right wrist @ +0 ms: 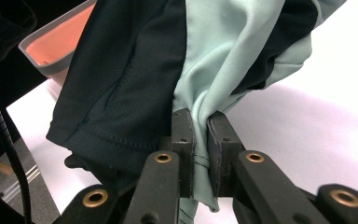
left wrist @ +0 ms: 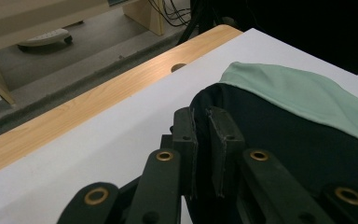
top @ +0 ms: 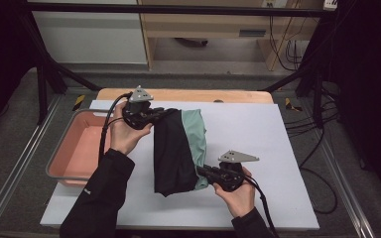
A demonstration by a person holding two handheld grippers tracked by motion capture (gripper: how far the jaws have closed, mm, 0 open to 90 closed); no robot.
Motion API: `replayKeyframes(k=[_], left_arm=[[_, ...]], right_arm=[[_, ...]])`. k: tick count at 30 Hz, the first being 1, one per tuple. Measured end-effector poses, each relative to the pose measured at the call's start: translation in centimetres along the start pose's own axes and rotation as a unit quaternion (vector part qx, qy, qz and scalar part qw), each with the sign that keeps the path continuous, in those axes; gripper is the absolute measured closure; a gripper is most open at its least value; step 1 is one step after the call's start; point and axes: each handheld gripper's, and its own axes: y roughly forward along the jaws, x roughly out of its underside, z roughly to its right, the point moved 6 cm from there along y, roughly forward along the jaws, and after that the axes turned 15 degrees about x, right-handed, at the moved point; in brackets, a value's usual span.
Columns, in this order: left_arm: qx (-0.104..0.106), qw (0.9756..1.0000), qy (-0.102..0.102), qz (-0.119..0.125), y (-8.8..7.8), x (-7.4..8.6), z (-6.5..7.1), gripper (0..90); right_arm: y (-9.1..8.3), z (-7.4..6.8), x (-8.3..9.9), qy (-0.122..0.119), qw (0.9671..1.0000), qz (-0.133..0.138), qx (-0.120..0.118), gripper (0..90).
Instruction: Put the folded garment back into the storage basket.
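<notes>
Both grippers are clamped on the black-and-green garment (top: 178,148) — left gripper (top: 166,113) pinching the far corner, right gripper (top: 202,171) the near hem.

High view: fixed overhead on the person's side, facing forward and down, far enough to take in the whole table (top: 287,148), the tray (top: 74,148) left of the left gripper (top: 166,114), and the floor beyond. Left gripper view: rides that gripper, looks along its jaws, close on the cloth (left wrist: 298,126), table edge beyond. Right gripper view: rides the right gripper (right wrist: 200,135), close on the cloth, tray behind. All three share the cloth.
</notes>
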Motion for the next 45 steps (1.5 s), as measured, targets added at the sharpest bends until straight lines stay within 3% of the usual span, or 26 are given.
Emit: replayKeyframes(k=[24, 45], left_arm=[[-0.025, 0.9997, 0.006, 0.005, -3.5, -0.7, -2.3, 81.2], [-0.053, 0.9985, 0.004, 0.014, -7.6, -1.3, -4.6, 81.5]], right_arm=[[1.4, -3.5, -2.2, -0.003, 0.9994, 0.027, -0.020, 82.9], [3.0, -7.9, -4.6, -0.023, 0.9975, 0.050, -0.044, 83.0]])
